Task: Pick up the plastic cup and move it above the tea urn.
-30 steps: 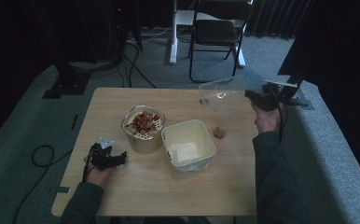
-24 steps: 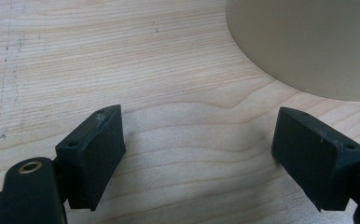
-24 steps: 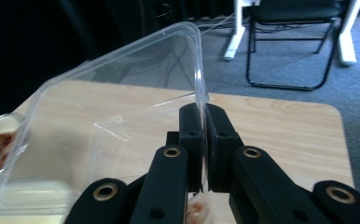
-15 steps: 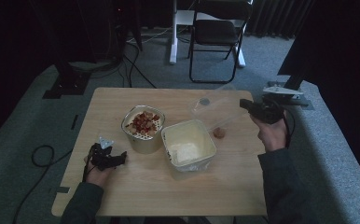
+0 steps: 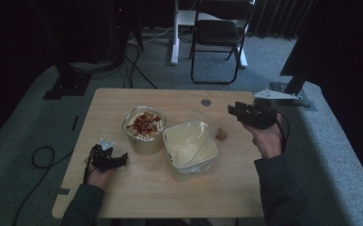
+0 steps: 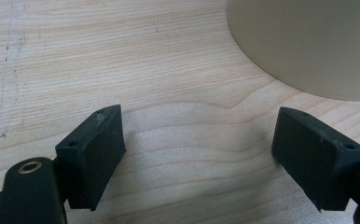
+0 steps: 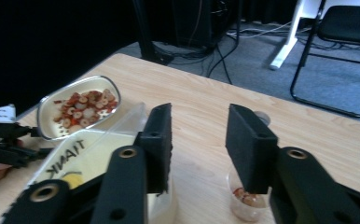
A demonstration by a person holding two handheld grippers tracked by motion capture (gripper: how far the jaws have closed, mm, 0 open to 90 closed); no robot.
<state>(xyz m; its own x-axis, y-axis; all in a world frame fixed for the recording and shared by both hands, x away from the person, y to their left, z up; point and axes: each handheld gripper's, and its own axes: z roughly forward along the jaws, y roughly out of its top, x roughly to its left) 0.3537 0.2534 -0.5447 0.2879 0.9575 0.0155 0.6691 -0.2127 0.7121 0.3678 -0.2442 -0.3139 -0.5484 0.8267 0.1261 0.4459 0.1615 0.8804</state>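
Note:
A round tub [image 5: 144, 128] of red and pale cereal pieces stands mid-table, with a square white container [image 5: 189, 147] to its right. A clear lid [image 5: 202, 123] lies tilted across that container's far corner. Just right of the container, my right gripper [image 5: 232, 111] hovers; its jaws have just been opening and nothing is between them. In the right gripper view the lid [image 7: 124, 122] lies left of the open right gripper [image 7: 199, 135]. My left gripper [image 5: 119, 158] rests open on the table beside the tub. The left gripper [image 6: 197, 140] holds nothing, with the tub wall [image 6: 308, 46] ahead.
A small clear cup [image 5: 222, 134] with reddish pieces stands between the white container and the right hand, also under the right jaw as the cup [image 7: 247, 201]. A grommet hole [image 5: 206, 102] marks the table's far edge. A folding chair [image 5: 217, 35] stands beyond the table.
The right gripper carried the clear lid from high at the right down toward the white container. It has let go, and the lid now lies on the container.

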